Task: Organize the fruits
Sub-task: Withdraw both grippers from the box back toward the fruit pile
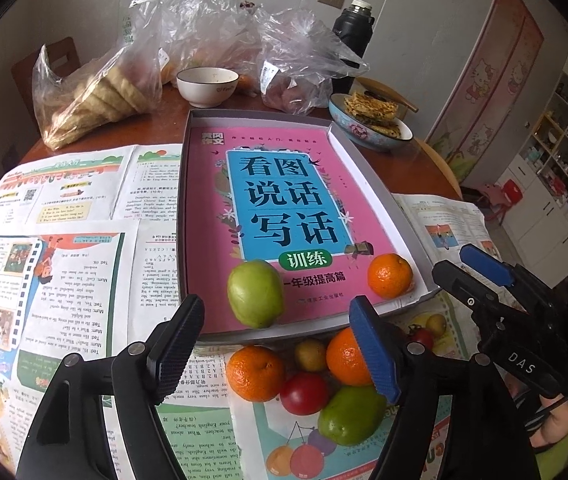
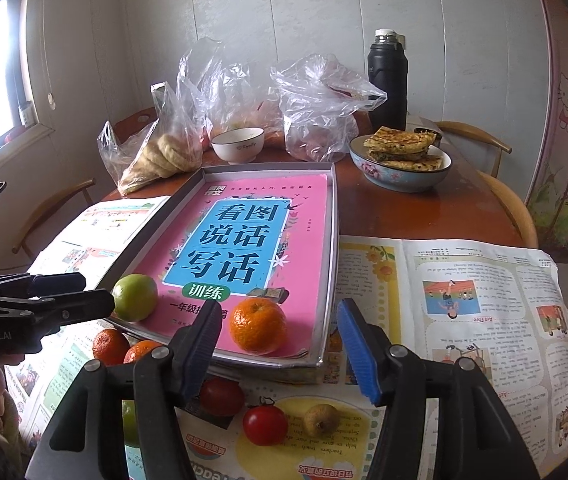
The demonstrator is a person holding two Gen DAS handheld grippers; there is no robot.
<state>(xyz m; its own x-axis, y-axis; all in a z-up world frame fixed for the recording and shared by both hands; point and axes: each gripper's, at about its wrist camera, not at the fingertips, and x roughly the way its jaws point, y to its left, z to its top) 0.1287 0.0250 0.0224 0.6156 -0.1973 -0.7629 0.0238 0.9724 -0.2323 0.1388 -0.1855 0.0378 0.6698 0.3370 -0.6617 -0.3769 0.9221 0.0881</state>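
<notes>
A grey tray [image 1: 368, 168] lined with a pink book holds a green fruit [image 1: 255, 294] and an orange [image 1: 389, 275] at its near end. My left gripper [image 1: 276, 344] stands open just in front of the green fruit, with nothing between its pads. My right gripper [image 2: 280, 350] is open too, and the tray's orange [image 2: 259, 325] lies just beyond its fingers, untouched. On the newspaper in front of the tray lie two oranges [image 1: 255, 373], a tomato [image 1: 305, 393], another green fruit [image 1: 350, 416] and a small brown fruit [image 2: 321, 420].
Behind the tray stand a white bowl [image 2: 238, 144], a blue bowl of flatbreads [image 2: 400, 170], clear plastic bags of food [image 2: 316, 120] and a black flask [image 2: 387, 80]. Newspaper sheets [image 2: 464, 300] cover the near table. Wooden chairs [image 2: 512, 216] ring the round table.
</notes>
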